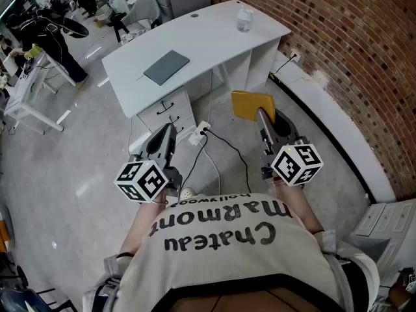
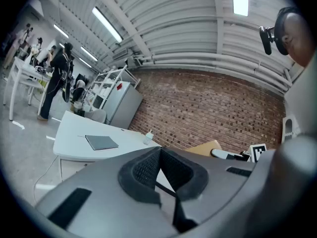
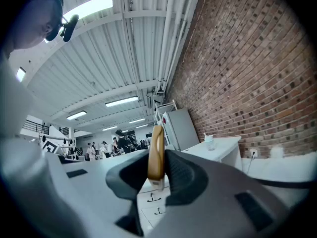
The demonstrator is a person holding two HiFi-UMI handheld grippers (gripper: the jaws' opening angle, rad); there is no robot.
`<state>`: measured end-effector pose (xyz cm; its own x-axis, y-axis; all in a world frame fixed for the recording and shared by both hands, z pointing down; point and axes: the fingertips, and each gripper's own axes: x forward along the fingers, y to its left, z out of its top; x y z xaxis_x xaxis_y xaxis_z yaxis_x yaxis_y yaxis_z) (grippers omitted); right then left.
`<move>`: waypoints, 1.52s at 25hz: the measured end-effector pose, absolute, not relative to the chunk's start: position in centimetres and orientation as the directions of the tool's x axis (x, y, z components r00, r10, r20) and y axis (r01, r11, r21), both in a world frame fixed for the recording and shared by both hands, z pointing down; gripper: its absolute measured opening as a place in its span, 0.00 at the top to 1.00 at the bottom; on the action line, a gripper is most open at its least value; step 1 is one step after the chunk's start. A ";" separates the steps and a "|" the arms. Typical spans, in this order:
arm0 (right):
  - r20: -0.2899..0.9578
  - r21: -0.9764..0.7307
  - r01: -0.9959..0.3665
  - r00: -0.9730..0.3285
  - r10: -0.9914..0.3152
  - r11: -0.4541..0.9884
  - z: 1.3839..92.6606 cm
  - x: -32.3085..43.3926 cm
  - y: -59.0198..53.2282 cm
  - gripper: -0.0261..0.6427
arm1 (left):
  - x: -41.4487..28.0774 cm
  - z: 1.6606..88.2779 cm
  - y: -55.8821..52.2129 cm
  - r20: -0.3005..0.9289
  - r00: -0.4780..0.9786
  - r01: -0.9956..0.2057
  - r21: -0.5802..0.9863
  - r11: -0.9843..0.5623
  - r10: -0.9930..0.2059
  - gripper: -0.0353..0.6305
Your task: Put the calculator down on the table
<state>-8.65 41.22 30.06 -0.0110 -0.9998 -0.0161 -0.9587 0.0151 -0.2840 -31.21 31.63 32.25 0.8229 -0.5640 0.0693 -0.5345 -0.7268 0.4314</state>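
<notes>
Calculator (image 1: 250,104) clamped in right claw (image 3: 157,162); apparently level

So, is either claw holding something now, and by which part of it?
The right claw pinches the yellow calculator by its near end, across its flat faces; the rest sticks out ahead. The left claw is shut on nothing.

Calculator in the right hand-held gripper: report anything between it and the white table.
Nothing visible. Only floor with loose cables separates the yellow flat calculator, clamped in the right hand-held gripper, from the white curved table; a grey flat notebook and clear bottle sit on its top.
</notes>
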 end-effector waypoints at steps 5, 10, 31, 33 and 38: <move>-0.020 -0.283 -0.959 -0.005 -1.000 0.011 30.4 -8.9 41.3 0.83 | -31.5 32.6 31.7 0.068 0.825 -0.531 0.433 -0.729 -0.560 0.94; 0.001 -0.312 -0.950 0.001 -1.000 -0.001 31.3 -8.7 41.9 0.83 | -31.4 33.1 32.2 0.078 0.825 -0.532 0.439 -0.724 -0.559 0.94; 0.156 -0.410 -0.907 0.037 -0.987 -0.099 36.6 -4.5 32.7 0.83 | -26.8 36.5 22.2 0.126 0.846 -0.504 0.503 -0.702 -0.518 0.94; 0.172 -0.408 -0.906 0.042 -0.984 -0.110 36.9 -4.1 30.7 0.83 | -26.5 36.9 20.1 0.133 0.848 -0.502 0.517 -0.693 -0.514 0.94; 0.158 -0.404 -0.907 0.055 -0.986 -0.115 36.2 -2.7 25.0 0.83 | -25.7 36.6 14.2 0.133 0.844 -0.511 0.498 -0.700 -0.520 0.94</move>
